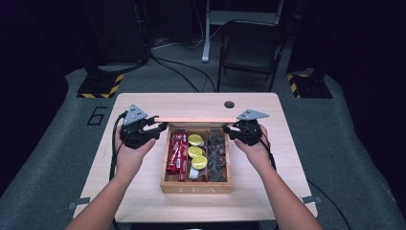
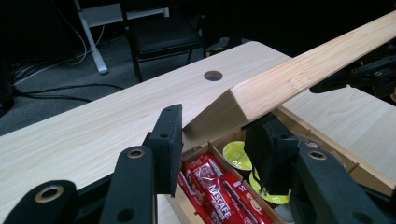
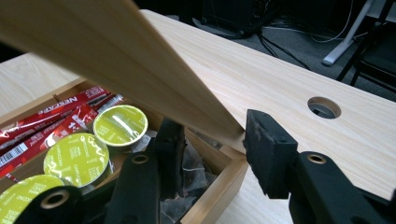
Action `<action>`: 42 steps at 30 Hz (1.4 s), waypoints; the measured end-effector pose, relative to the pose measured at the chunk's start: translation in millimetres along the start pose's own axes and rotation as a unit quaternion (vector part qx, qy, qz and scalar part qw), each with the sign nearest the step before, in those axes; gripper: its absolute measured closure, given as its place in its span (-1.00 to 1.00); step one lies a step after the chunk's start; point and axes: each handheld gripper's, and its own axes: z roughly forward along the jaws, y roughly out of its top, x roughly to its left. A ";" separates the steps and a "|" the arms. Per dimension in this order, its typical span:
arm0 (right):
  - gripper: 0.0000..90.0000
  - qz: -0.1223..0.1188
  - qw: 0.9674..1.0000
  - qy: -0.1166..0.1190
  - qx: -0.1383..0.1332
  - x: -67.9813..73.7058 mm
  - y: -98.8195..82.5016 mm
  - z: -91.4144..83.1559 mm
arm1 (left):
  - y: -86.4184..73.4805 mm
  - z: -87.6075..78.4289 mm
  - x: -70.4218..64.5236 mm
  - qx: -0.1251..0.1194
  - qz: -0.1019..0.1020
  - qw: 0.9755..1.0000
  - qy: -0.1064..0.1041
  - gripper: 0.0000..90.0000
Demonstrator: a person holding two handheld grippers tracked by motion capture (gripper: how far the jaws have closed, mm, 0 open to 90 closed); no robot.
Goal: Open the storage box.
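I am gripping the raised lid of the wooden box at both ends: my left gripper is clamping its left end, my right gripper its right. The lid is tilting over the red sachets and green pods on the table.

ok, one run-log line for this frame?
phase: lid handling | left gripper: gripping lid's left end | right gripper: gripping right end | tea box: open, lid raised
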 end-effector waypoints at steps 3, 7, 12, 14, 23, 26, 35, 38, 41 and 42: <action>0.29 0.000 1.000 0.000 -0.006 -0.3 -1.1 0.3 | 0.1 0.5 -0.2 0.000 0.000 1.000 0.001 0.27; 0.28 0.005 1.000 -0.003 -0.013 0.1 -3.0 1.1 | 0.0 1.6 0.2 0.001 -0.001 1.000 0.001 0.26; 0.28 0.002 1.000 -0.006 -0.012 1.1 -2.7 2.7 | -0.9 2.0 -0.1 0.000 0.000 1.000 0.002 0.26; 0.28 -0.002 1.000 -0.006 -0.012 0.9 -2.7 2.6 | -1.0 1.9 0.0 0.001 0.001 1.000 0.001 0.26; 0.27 0.005 1.000 0.003 -0.015 -1.2 -4.0 2.4 | -2.0 2.0 -0.2 0.000 0.001 1.000 0.002 0.26; 0.26 0.011 1.000 0.010 -0.016 -3.2 -4.7 2.2 | -1.7 2.1 0.6 0.001 0.000 1.000 0.000 0.26; 0.26 0.013 1.000 0.016 -0.013 -4.9 -4.2 2.1 | -2.9 3.3 0.8 0.000 -0.004 1.000 0.001 0.26; 0.26 0.010 1.000 0.015 -0.011 -4.8 -3.4 2.0 | -4.4 4.6 1.1 -0.003 -0.005 1.000 0.002 0.25; 0.27 0.004 1.000 0.014 -0.006 -4.3 -2.2 2.0 | -6.7 5.4 2.2 -0.004 -0.005 1.000 0.006 0.22; 0.27 0.005 1.000 0.013 -0.006 -3.9 -2.0 2.2 | -7.6 5.7 2.7 -0.004 -0.007 1.000 0.008 0.21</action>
